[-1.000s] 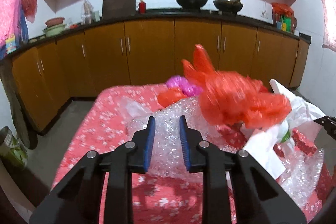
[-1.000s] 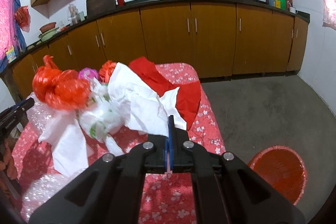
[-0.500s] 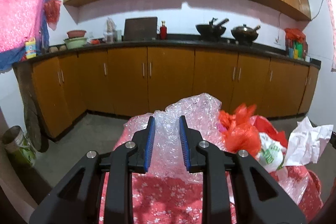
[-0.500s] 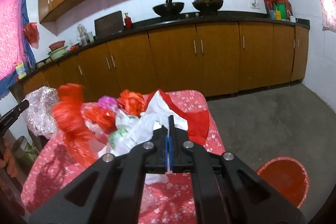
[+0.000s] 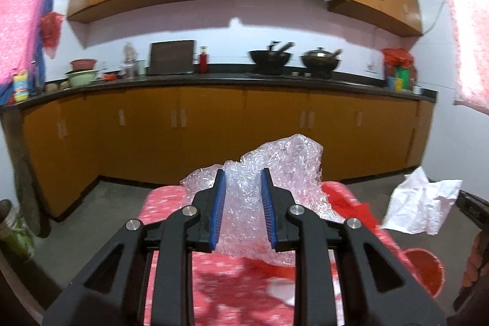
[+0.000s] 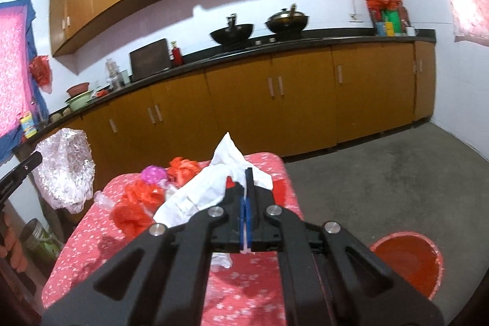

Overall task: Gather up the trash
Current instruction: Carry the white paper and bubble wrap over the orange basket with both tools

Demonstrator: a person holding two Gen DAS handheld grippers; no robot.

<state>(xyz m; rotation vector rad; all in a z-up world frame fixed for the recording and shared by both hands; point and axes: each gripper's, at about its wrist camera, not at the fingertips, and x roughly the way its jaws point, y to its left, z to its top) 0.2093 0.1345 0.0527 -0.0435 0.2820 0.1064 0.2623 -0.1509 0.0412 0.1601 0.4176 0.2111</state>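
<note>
Orange kitchen cabinets now fill both views, since we have lifted 2 pieces off the red floral tablecloth. Our left gripper clamps the clear crumpled bubble wrap at centre frame; our right gripper pinches the white crumpled plastic bag, ready for the red round bin at lower right.

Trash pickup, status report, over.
Left gripper shut on bubble wrap. Right gripper shut on white bag. Both lifted. Red bin unobstructed.

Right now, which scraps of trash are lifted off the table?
The bubble wrap in the left hand-held gripper and white paper in the right; the orange bags lie there.
</note>
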